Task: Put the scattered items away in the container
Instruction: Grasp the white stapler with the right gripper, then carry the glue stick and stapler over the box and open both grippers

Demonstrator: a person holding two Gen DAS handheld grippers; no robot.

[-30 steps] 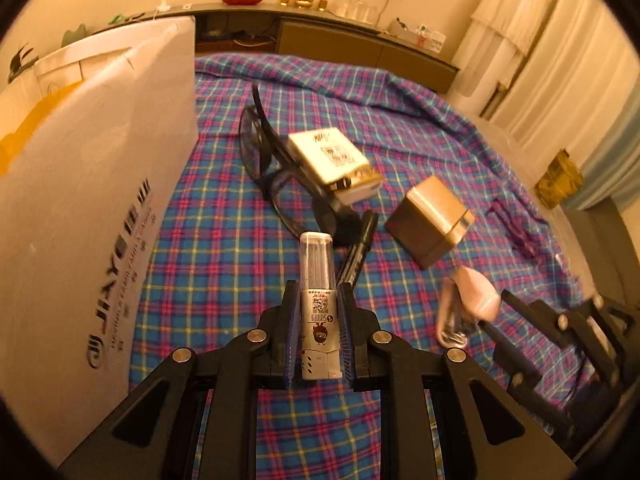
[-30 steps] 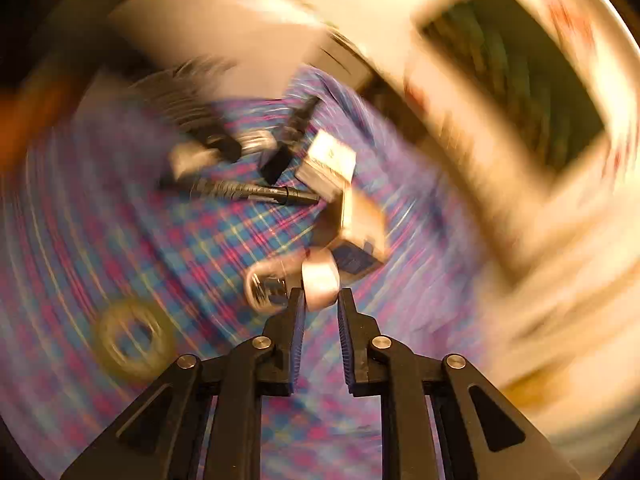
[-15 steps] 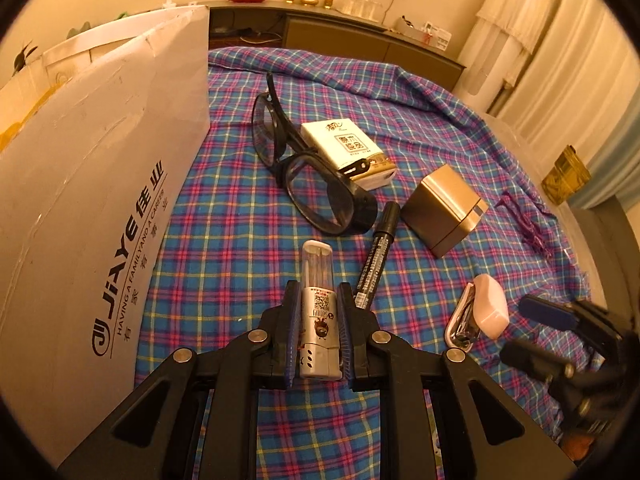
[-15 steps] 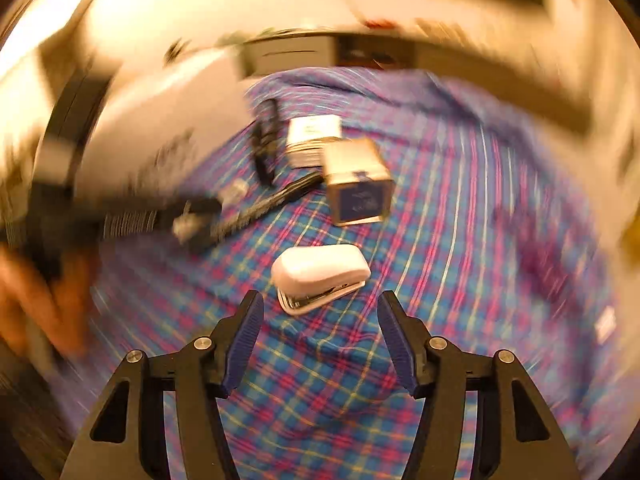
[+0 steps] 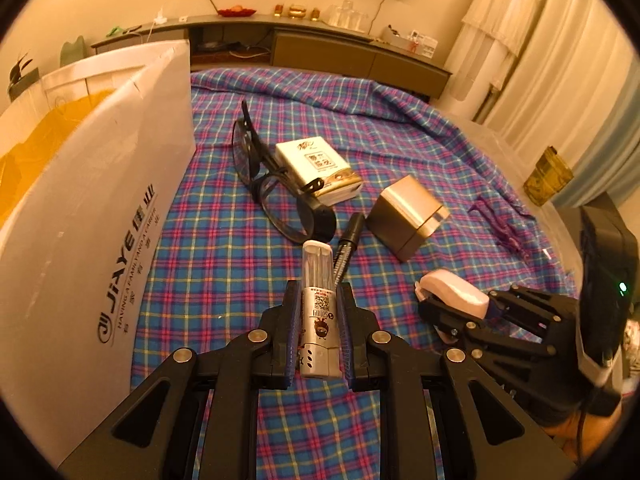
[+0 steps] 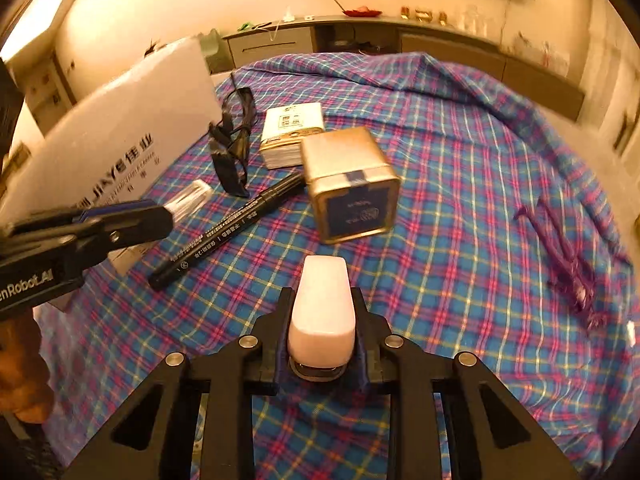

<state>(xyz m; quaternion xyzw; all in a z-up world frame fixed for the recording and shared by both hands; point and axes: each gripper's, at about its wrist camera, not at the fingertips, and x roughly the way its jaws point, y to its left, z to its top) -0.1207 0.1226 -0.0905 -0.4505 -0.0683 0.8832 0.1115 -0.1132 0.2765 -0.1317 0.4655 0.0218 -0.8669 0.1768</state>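
My left gripper (image 5: pixel 319 322) is clamped on the lighter (image 5: pixel 318 312), beside the white box (image 5: pixel 92 200). My right gripper (image 6: pixel 322 320) jaws are closing, pads pressing the pale stapler (image 6: pixel 323 312). Marker (image 6: pixel 228 232), glasses (image 5: pixel 276 196), gold tin (image 6: pixel 350 186), card pack (image 6: pixel 294 132) lie on plaid cloth (image 6: pixel 460 200).

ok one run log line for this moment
left gripper: shut on lighter | right gripper: closing on pink stapler | container: white box
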